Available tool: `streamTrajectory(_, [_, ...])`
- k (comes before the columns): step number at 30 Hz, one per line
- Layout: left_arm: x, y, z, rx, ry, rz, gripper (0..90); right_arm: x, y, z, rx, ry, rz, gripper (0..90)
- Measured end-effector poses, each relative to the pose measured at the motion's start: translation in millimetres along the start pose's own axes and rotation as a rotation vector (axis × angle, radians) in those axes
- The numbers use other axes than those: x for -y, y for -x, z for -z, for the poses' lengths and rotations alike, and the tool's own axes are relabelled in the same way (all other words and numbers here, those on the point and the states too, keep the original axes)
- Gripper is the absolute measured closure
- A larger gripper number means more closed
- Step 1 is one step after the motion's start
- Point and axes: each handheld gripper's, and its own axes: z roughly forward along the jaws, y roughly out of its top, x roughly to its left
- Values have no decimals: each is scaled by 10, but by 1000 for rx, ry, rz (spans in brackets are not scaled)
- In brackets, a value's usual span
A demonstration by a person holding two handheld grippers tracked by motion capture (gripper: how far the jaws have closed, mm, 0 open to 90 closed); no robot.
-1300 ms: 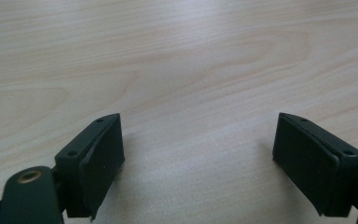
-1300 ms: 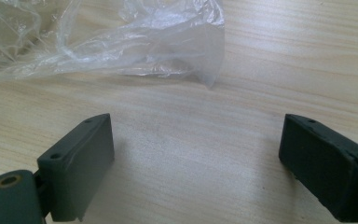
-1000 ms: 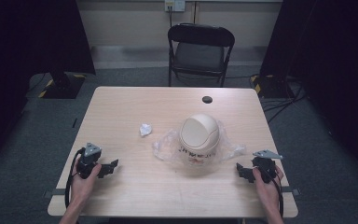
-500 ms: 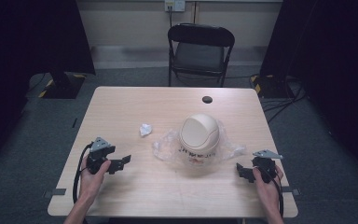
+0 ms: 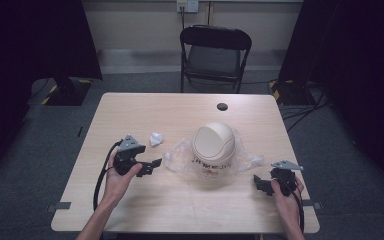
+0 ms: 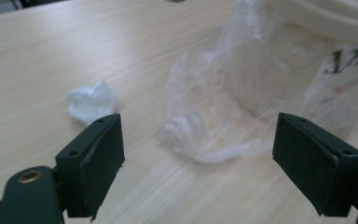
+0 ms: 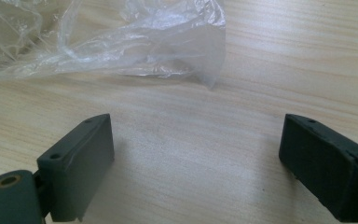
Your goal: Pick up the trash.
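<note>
Left gripper point(image 5: 152, 164) is being brought fwd & inward since earlier frame, jaws spread, toward clear plastic bag point(image 6: 214, 116) lying around beige bin point(image 5: 213, 142) mid-table. Right gripper point(image 5: 258, 183) is being held near table's right edge, jaws spread, nothing pinched. Approach step judged; next, bag edge needs pinching.

Ahead of the left gripper point(image 5: 149, 164), bare table point(image 5: 130, 205) leads to the plastic bag point(image 6: 223, 107), whose crumpled edge lies between its spread jaws; a paper wad point(image 6: 91, 101) sits just beyond its left jaw. The bin point(image 5: 213, 145) rises behind the bag. Before the right gripper point(image 5: 260, 184), open wood runs up to the bag's near edge.
</note>
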Motion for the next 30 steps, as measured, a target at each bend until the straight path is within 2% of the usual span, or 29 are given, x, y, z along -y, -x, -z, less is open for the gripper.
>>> streamTrajectory(1, [-34, 28, -21, 12, 14, 11, 162, 0, 1, 0, -1, 0, 1, 94])
streamTrajectory(2, [-78, 72, -49, -3, 11, -2, 162, 0, 2, -1, -2, 0, 1, 94])
streamTrajectory(3, [-97, 101, -73, 2, 23, -3, 162, -1, 3, -2, -2, 0, 3, 94])
streamTrajectory(5, [-164, 159, -144, 34, 19, 0, 162, -1, 4, -2, -3, 1, 3, 94])
streamTrajectory(6, [-199, 172, -171, 41, 17, -11, 162, -1, 3, -2, -3, 0, 2, 94])
streamTrajectory(7, [-226, 188, -191, 46, 22, -3, 162, -1, 3, -2, -3, 0, 2, 94])
streamTrajectory(10, [-353, 191, -241, 72, 17, 2, 163, -1, 4, -2, -3, 1, 4, 94])
streamTrajectory(14, [-469, 196, -302, 102, 26, 34, 165, -1, 3, -2, -3, 0, 2, 94])
streamTrajectory(17, [-565, 240, -366, 107, 25, 1, 172, -2, 4, -3, -3, 0, 3, 94])
streamTrajectory(19, [-636, 288, -405, 80, 24, -53, 176, -2, 5, -4, -3, 1, 4, 94])
streamTrajectory(20, [-681, 316, -422, 87, 29, -65, 181, -2, 3, -4, -3, 1, 2, 94])
streamTrajectory(22, [-739, 341, -451, 131, 44, -52, 182, -2, 4, -3, -4, 0, 3, 94])
streamTrajectory(24, [-797, 385, -496, 141, 44, -59, 182, -2, 3, -3, -3, 1, 2, 94])
streamTrajectory(28, [-835, 452, -680, 174, 12, -35, 178, -2, 4, -3, -3, 0, 3, 94])
streamTrajectory(30, [-829, 452, -754, 161, -6, -33, 166, -2, 4, -3, -4, 1, 3, 94])
